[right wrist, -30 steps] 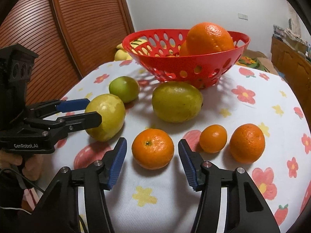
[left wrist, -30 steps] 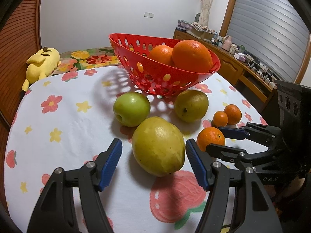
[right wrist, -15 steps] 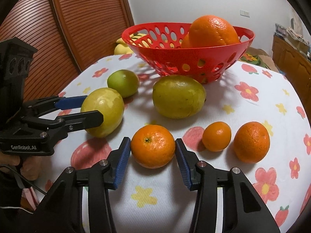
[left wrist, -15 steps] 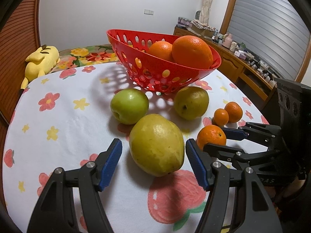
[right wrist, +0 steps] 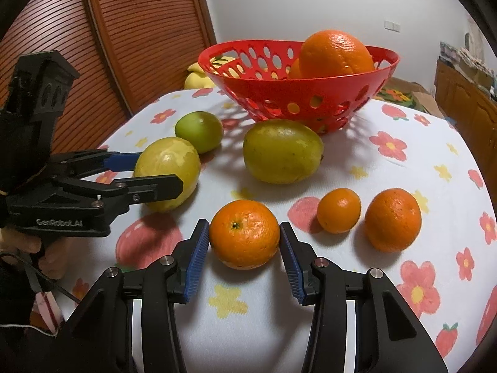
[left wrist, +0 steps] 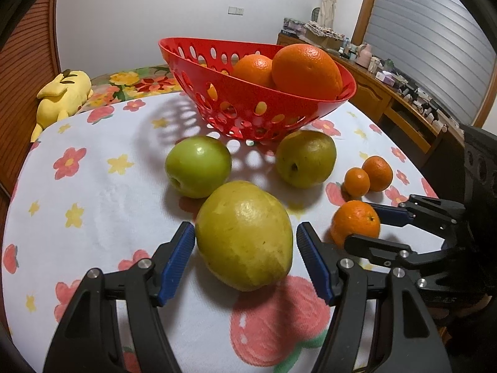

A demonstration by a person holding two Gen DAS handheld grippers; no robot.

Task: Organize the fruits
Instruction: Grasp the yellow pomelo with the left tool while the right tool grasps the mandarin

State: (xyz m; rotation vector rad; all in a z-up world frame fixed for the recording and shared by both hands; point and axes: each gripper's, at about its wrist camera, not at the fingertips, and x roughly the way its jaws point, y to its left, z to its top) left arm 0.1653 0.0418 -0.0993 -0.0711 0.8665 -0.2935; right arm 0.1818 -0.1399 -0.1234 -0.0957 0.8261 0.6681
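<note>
Grasping is the step in hand: on the bench near the basket (right wrist: 366, 71), the right gripper (right wrist: 243, 242) has its fingers narrow against the orange (right wrist: 244, 234), while the left gripper (left wrist: 245, 244) brackets the pear (left wrist: 244, 234), right pad clear, so next comes squeezing, then lifting basketward.

Glossy perforated red plastic basket (left wrist: 248, 105); matt woven floral tablecloth (left wrist: 102, 199); slatted wooden door (right wrist: 130, 31).

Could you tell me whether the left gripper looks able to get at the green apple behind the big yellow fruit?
Probably not directly: the big yellow fruit sits between the left gripper's fingers, with the green apple just behind it.
</note>
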